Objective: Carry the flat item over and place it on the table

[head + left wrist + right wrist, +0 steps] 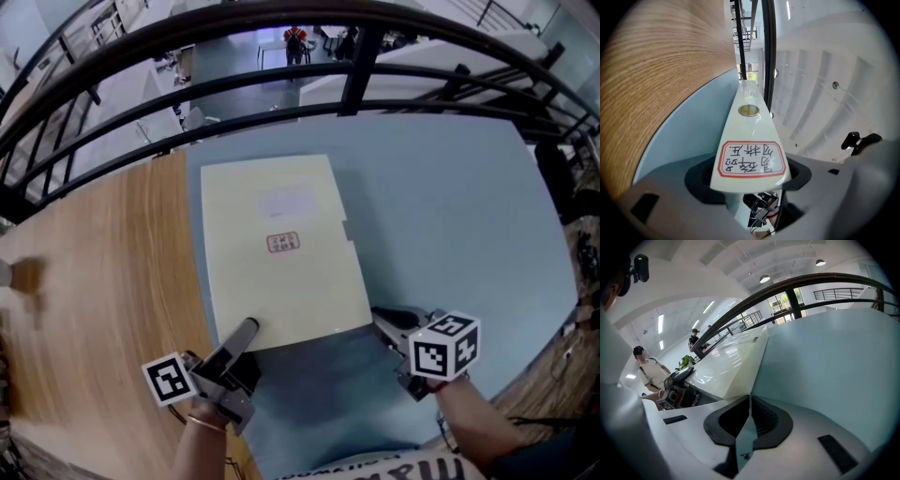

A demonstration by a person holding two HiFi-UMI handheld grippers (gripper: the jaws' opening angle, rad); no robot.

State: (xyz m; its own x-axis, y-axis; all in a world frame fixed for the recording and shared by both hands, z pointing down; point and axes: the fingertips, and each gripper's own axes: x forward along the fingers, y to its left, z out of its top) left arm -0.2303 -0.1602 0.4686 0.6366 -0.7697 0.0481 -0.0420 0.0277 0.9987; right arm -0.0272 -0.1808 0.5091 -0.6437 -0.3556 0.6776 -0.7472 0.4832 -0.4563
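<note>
Surface: pale blue tabletop (450,216) ahead of and under both tongs. A wood-grain top (94,262) adjoins it on the left tongs' outer side. A dark curved railing (356,56) runs beyond; past it lies a lower, bright white hall, with a person (647,371) off to the right tongs' left.

Cream file box (277,244) lies flat over the blue, stretching away from both tongs.

Left tongs (246,330) are rolled on their side and pinch the box's near spine at its red-bordered label (750,159). One jaw lies on the top face.

Right tongs (380,317) are drawn together to a thin sliver, tips at the box's near right corner.

Unclear: whether the right tongs nip that corner, and whether the box rests on the blue or hangs just off it. A blurred brown shape (23,277) sits at the wood's far left edge.
</note>
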